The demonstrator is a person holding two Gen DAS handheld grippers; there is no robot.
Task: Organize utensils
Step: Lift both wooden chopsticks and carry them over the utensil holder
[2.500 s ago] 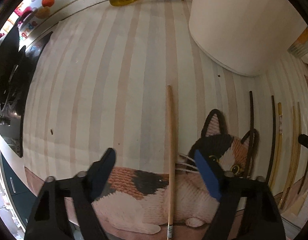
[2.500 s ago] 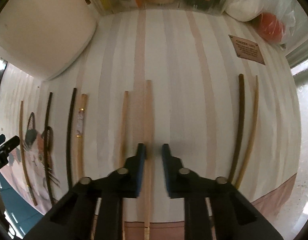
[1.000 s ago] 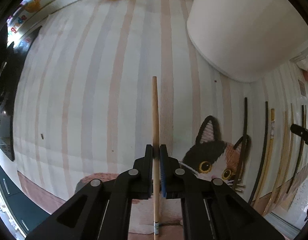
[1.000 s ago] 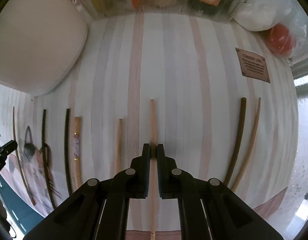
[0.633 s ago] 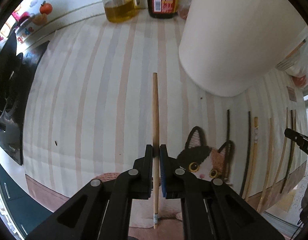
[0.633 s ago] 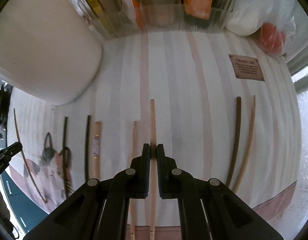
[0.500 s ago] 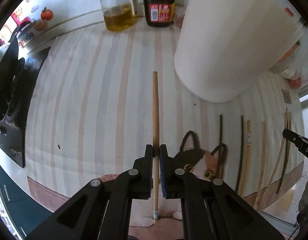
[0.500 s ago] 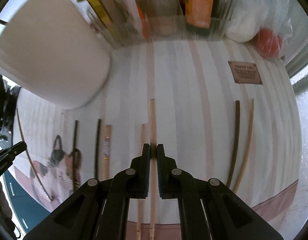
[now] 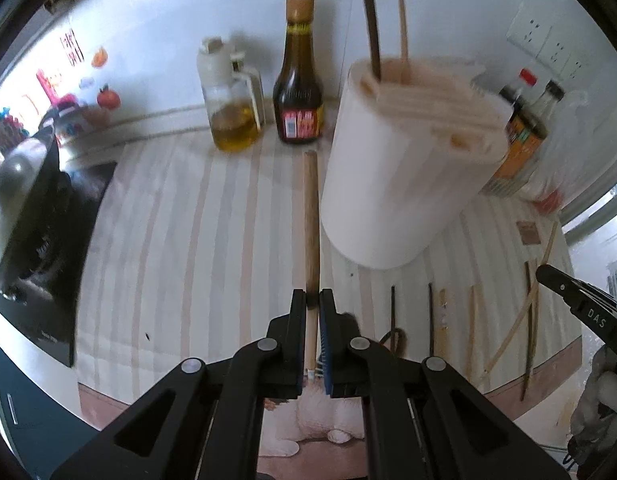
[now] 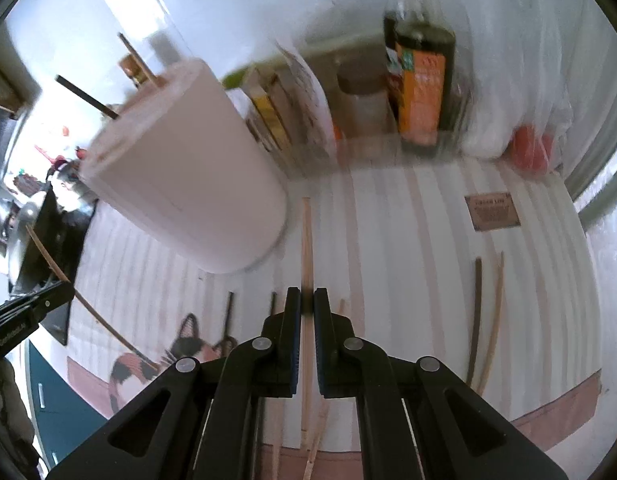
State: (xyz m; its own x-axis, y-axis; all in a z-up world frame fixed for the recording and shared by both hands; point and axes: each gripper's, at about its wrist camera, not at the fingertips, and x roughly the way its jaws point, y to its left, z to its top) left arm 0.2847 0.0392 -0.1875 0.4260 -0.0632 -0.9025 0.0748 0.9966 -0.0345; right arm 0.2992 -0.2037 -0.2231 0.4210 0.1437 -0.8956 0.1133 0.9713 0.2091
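white holder [image 9: 392, 184], striped mat [image 9: 188, 240], seemingly tan chopstick [image 9: 310, 216]

Left gripper [image 9: 313, 300]: raised above the counter, pointing forward, jaws closed tight on a chopstick [image 9: 310, 220]. Right gripper [image 10: 304, 300]: likewise lifted, pointing forward, jaws clamped on a thin chopstick [image 10: 306, 248]. Each gripper's tip shows at the edge of the other's view.

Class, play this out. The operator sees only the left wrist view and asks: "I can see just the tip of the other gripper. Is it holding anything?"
Observer: Yes. The right gripper is shut on a pale chopstick.
Operator: Where does its tip end?
Observer: Just beside the base of the white holder.
Operator: How does mine look side-on?
Observer: The left gripper grips its brown chopstick mid-length, with both ends free.
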